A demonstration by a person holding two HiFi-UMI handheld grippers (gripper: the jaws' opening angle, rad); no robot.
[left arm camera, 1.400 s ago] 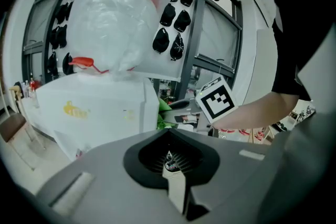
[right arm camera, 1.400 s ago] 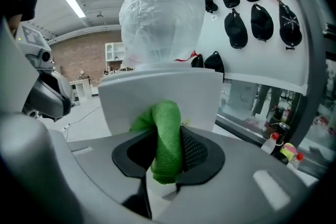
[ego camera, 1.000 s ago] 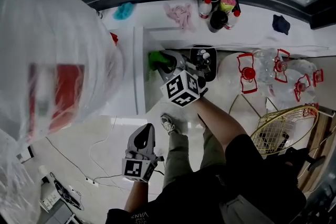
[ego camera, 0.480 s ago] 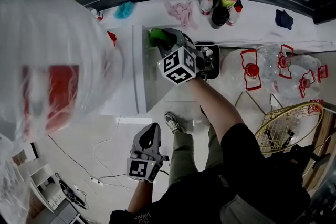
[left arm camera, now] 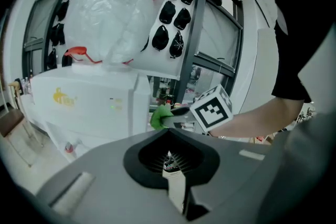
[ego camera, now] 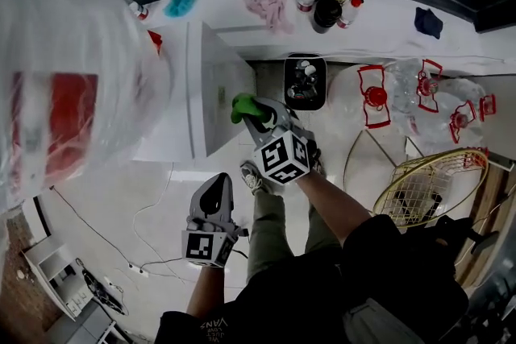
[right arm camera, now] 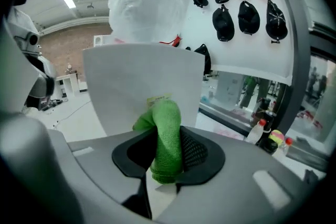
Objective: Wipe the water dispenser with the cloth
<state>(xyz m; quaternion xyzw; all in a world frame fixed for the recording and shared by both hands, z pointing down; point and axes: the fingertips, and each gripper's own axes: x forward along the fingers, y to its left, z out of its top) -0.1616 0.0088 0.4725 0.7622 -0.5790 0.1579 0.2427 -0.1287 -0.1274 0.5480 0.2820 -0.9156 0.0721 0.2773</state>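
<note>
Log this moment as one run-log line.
step: wipe | right gripper: jaws shut on green cloth, at water dispenser side panel | left gripper: jaws shut, empty, apart from dispenser

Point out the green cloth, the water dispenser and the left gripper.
green cloth [right arm camera: 167, 131]: right gripper view, fold between jaws.
water dispenser [right arm camera: 136, 73]: right gripper view, white side panel.
left gripper [ego camera: 218, 188]: head view, closed jaw tips.

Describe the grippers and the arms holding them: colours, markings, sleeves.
Both the left gripper and right gripper are grey moulded shells, black and ribbed round the jaws. Each carries a white cube printed with black square markers. No cables show. The person wears a black short-sleeved top; forearms are uncovered.
</note>
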